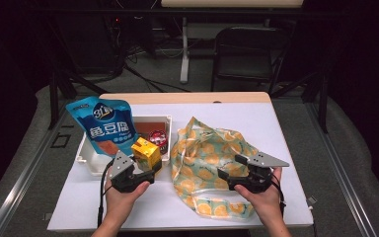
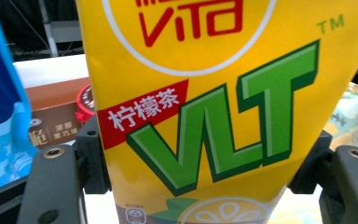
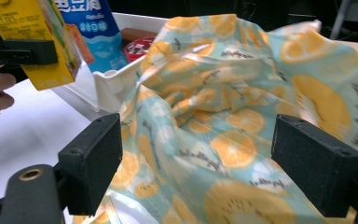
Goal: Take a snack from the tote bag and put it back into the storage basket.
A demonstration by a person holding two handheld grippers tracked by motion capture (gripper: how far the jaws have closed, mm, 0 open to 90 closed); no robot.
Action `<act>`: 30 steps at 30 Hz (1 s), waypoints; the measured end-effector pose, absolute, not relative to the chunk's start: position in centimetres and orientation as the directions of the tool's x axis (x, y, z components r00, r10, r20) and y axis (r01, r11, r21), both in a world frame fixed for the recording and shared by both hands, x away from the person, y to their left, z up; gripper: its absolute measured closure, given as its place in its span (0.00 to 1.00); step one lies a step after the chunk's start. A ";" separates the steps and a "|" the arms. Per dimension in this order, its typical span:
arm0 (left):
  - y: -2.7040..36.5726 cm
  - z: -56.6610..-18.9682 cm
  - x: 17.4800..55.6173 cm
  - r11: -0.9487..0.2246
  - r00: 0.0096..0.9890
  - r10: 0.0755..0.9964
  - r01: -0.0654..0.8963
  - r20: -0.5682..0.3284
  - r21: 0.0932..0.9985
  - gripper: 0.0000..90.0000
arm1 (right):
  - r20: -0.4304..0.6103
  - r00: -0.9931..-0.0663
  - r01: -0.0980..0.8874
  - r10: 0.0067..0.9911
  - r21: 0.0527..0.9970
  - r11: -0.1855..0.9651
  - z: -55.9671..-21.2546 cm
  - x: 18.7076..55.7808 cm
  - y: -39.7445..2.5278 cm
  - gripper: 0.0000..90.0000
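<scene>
My left gripper [image 1: 147, 168] is shut on a yellow lemon tea carton [image 1: 146, 152], held just above the table beside the white tray's front right corner. In the left gripper view the carton [image 2: 223, 102] stands between both jaws, pressed from each side. A light green fabric bag with orange slices [image 1: 212, 158] lies crumpled on the right half of the table. My right gripper [image 1: 231, 167] hovers open over the bag's middle, and in the right gripper view the cloth [image 3: 223, 130] lies under and between the spread jaws, ungripped.
A white tray [image 1: 90, 159] at the left holds a tall blue snack pouch [image 1: 103, 126] and a brown packet with a red lid [image 1: 156, 136]. The white table mat [image 1: 276, 123] has bare room at the back right. A black chair [image 1: 246, 54] stands behind the table.
</scene>
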State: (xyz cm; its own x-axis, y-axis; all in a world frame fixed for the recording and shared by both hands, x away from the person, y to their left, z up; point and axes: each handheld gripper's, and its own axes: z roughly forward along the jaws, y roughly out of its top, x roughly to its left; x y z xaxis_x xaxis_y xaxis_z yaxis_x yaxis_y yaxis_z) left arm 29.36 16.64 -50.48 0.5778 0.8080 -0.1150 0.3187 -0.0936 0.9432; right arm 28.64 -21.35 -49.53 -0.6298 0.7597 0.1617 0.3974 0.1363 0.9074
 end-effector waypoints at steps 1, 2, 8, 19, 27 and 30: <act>16.9 -50.6 29.5 -0.094 0.572 0.812 0.322 -0.115 0.942 0.31 | 0.159 -0.628 0.396 0.762 0.908 0.138 -49.6 28.5 -21.5 0.18; 17.1 -50.7 29.6 -0.096 0.569 0.815 0.325 -0.113 0.941 0.31 | 0.151 -0.626 0.396 0.765 0.907 0.145 -49.6 28.4 -21.6 0.18; 17.8 -51.0 30.0 -0.072 0.525 0.843 0.321 -0.114 0.944 0.31 | 0.152 -0.605 0.400 0.782 0.907 0.133 -50.0 28.1 -22.4 0.18; 18.7 -52.3 31.1 -0.026 0.455 0.877 0.359 -0.151 0.933 0.31 | 0.152 -0.601 0.401 0.785 0.907 0.132 -50.3 28.1 -22.5 0.18; 17.9 -54.0 32.6 -0.012 0.347 0.926 0.418 -0.148 0.908 0.31 | 0.158 -0.592 0.406 0.791 0.905 0.124 -50.4 28.2 -22.6 0.19; 17.4 -54.9 33.0 -0.031 0.335 0.932 0.453 -0.138 0.891 0.31 | 0.157 -0.587 0.407 0.794 0.905 0.122 -50.4 28.2 -22.7 0.19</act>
